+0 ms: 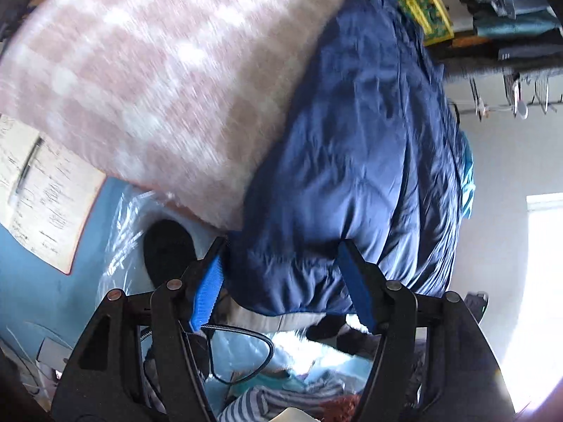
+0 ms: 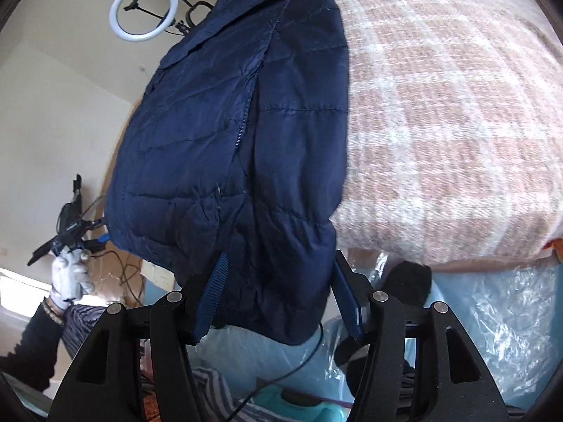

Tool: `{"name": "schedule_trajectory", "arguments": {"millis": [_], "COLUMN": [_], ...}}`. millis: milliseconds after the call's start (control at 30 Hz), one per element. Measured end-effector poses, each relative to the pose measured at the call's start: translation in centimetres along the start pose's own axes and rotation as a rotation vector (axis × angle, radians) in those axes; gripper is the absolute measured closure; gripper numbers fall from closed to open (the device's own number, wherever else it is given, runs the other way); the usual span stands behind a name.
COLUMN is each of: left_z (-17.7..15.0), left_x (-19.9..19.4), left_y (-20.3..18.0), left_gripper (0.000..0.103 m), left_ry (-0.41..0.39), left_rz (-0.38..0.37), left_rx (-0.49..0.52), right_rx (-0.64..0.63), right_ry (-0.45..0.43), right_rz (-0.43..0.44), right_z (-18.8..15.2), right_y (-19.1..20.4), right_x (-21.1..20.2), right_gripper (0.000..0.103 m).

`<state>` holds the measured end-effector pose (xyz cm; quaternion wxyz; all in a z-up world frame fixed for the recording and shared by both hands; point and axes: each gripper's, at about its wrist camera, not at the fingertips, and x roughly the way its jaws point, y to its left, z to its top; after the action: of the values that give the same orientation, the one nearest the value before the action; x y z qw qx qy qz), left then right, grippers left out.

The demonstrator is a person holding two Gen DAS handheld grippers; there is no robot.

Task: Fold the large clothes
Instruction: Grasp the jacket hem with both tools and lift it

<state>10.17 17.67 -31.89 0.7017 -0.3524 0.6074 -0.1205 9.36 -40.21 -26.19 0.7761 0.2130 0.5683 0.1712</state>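
A navy quilted puffer jacket (image 1: 359, 161) lies on a pink and white checked blanket (image 1: 147, 81), its hem hanging over the near edge. My left gripper (image 1: 281, 246) is open, its blue pads either side of the hanging hem. In the right wrist view the same jacket (image 2: 242, 133) lies at the left of the blanket (image 2: 450, 133). My right gripper (image 2: 279, 263) is open, its fingers straddling the jacket's lower corner. I cannot tell whether the pads touch the fabric. The other gripper (image 2: 70, 232), held in a white-gloved hand, shows at the far left.
A ring light (image 2: 143, 10) stands behind the jacket. Clear plastic wrap (image 2: 499, 316) covers the side under the blanket. A shelf with folded clothes (image 1: 510, 17), a yellow box (image 1: 422, 10), a paper sheet (image 1: 42, 190) and striped clothes (image 1: 253, 401) lie around.
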Motion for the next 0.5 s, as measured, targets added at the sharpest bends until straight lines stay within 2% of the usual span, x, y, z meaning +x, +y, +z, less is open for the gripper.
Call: {"name": "schedule_trajectory", "arguments": {"millis": [200, 333, 400, 467, 500], "left_z": [-1.2, -2.4, -2.8, -2.9, -2.9], "left_x": [0.6, 0.5, 0.4, 0.4, 0.2], "left_y": [-0.5, -1.9, -2.5, -2.8, -2.8], "left_gripper": [0.038, 0.039, 0.053, 0.072, 0.075], "left_ry": [0.038, 0.042, 0.036, 0.032, 0.028], "left_rz": [-0.032, -0.027, -0.014, -0.003, -0.011], "left_rx": [0.019, 0.088, 0.118, 0.123, 0.115], "right_rx": [0.024, -0.016, -0.036, -0.052, -0.061], "right_ry": [-0.025, -0.009, 0.006, 0.036, 0.048], "right_rz": [0.093, 0.112, 0.126, 0.143, 0.144], "right_z": [0.1, -0.1, -0.3, -0.3, -0.4], "right_y": [0.5, 1.2, 1.6, 1.8, 2.0], "right_x": [1.1, 1.6, 1.8, 2.4, 2.7], "right_gripper": [0.042, 0.042, 0.042, 0.044, 0.049]}}
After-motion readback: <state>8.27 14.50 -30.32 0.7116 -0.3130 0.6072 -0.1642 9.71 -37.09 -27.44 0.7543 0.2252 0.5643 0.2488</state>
